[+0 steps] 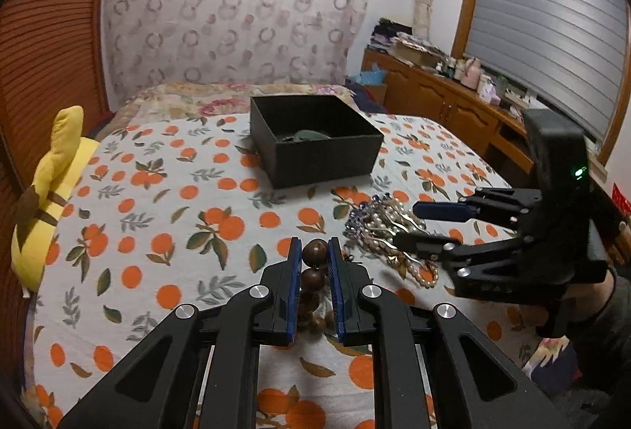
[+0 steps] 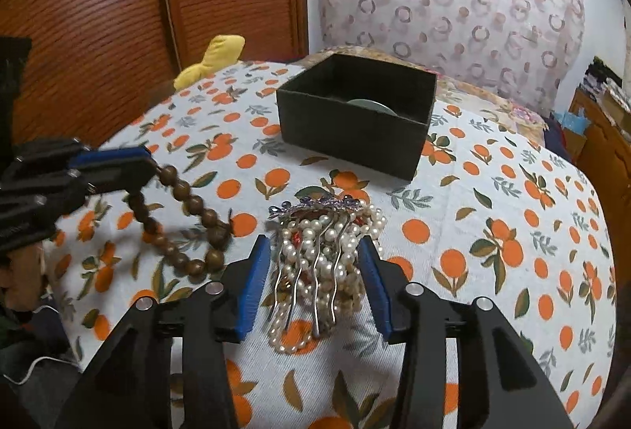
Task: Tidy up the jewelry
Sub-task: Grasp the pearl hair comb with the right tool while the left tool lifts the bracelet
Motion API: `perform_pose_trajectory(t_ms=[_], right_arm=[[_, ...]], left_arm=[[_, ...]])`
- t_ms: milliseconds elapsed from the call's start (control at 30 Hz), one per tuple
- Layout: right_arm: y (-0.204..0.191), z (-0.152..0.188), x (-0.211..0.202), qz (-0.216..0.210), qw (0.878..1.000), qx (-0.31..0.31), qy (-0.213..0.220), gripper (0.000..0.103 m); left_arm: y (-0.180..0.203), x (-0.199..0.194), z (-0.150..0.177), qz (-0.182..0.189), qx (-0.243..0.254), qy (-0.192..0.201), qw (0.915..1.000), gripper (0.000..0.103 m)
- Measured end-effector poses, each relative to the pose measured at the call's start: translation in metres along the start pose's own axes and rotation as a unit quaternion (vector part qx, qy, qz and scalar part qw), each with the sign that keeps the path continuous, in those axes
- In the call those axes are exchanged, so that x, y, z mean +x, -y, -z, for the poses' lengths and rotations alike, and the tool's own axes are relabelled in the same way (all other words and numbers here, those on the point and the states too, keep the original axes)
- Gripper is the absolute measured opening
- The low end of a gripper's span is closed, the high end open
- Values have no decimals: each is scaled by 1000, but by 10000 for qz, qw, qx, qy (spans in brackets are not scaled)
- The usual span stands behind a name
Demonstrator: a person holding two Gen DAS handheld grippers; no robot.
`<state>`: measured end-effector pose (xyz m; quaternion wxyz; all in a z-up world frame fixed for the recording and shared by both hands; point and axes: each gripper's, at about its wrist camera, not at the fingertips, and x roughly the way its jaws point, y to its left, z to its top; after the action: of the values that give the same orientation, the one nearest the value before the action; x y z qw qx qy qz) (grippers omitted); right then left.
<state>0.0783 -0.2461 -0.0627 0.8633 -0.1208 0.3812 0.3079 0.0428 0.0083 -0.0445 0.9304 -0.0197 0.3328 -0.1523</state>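
Note:
My left gripper [image 1: 314,251] is shut on a brown wooden bead bracelet [image 1: 313,277] and lifts one end off the bed; the same bracelet [image 2: 185,227] hangs from it in the right wrist view, its lower loop on the sheet. My right gripper [image 2: 313,251] is open, its fingers on either side of a pile of pearl strands with a silver hair comb [image 2: 323,255]. That pile [image 1: 388,231] also shows in the left wrist view beside the right gripper [image 1: 410,225]. An open black box [image 1: 315,139] [image 2: 355,113] stands further back, with a greenish item inside.
The bed has an orange-fruit print sheet [image 1: 177,231]. A yellow plush toy [image 1: 51,188] lies at its left edge. A wooden cabinet [image 1: 453,105] with clutter stands right, under a window. A wooden wardrobe [image 2: 118,14] is at the left.

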Motion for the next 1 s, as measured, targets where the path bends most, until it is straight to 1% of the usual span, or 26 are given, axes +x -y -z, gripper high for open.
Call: perform_pose_trajectory(t_ms=[167,300,400,467,567,667,833,1000], right_arm=[[-4,-6,11,49,9998,-179,-106,52],[-7,-12,17,101,9994,-301,-144,59],[-11,-15,21,156,9988,-437,-186,62],[-16,-16,24,229,9977,-592,-222,62],[-20,-13,28,256,9965,-758,-255,60],[-20,-12,29,307,9963,-763,-254,49],[-15,-13,25,109,9980,-598,-172,48],[-15,-16,9,-61,9985,-525,106,48]], left_arm=[[-4,-6,-2,-32,-53,97,9999,12],[-6,-6,-1,-50,-85,102,9999,12],[-7,-6,0,-46,-97,94,9999,12],[-7,-6,0,-47,-93,96,9999,12],[-7,-6,0,-52,-100,97,9999,12],[-9,-4,1,-58,-125,94,9999,12],[-10,-4,1,-61,-129,100,9998,12],[-13,-6,-2,-63,-160,150,9997,12]])
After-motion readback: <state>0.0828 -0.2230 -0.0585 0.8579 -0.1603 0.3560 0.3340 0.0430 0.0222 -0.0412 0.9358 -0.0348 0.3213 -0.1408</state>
